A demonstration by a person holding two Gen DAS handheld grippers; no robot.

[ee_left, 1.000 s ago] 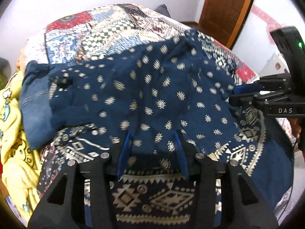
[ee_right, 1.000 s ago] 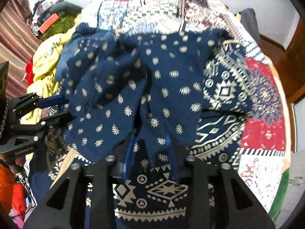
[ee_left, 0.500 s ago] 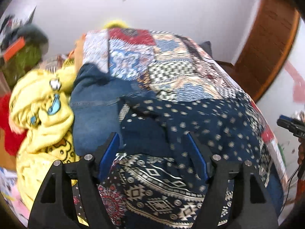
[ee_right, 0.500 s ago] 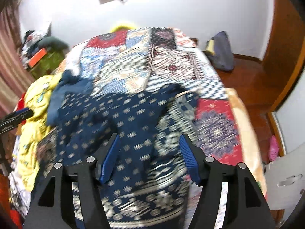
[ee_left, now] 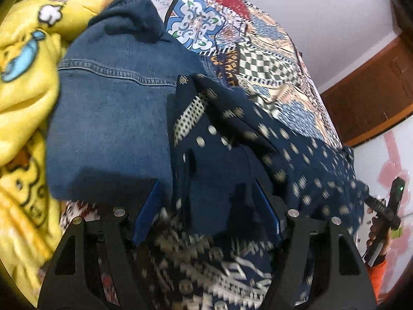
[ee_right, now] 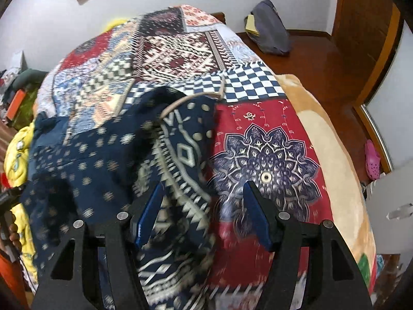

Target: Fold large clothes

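A navy garment with small cream motifs (ee_left: 296,155) lies spread and rumpled on the patchwork bed; it also shows in the right wrist view (ee_right: 85,165). My left gripper (ee_left: 206,204) is open, its blue pads low over the garment's left corner, beside a folded denim piece (ee_left: 111,118). My right gripper (ee_right: 204,206) is open and empty above the garment's right edge, where a navy cloth with a white geometric print (ee_right: 180,155) meets a red mandala patch (ee_right: 268,160). The right gripper also shows at the far right of the left wrist view (ee_left: 387,206).
A patchwork bedspread (ee_right: 180,51) covers the bed. A yellow printed blanket (ee_left: 23,77) is heaped at the left. A grey bag (ee_right: 268,28) lies on the wooden floor (ee_right: 322,69) beyond the bed, and a pink shoe (ee_right: 373,159) at the right. A tan blanket edge (ee_right: 335,160) borders the bed.
Both grippers let go of the navy garment and opened. The left swung to the garment's left corner by the denim; the right drew back, then moved over the right edge.
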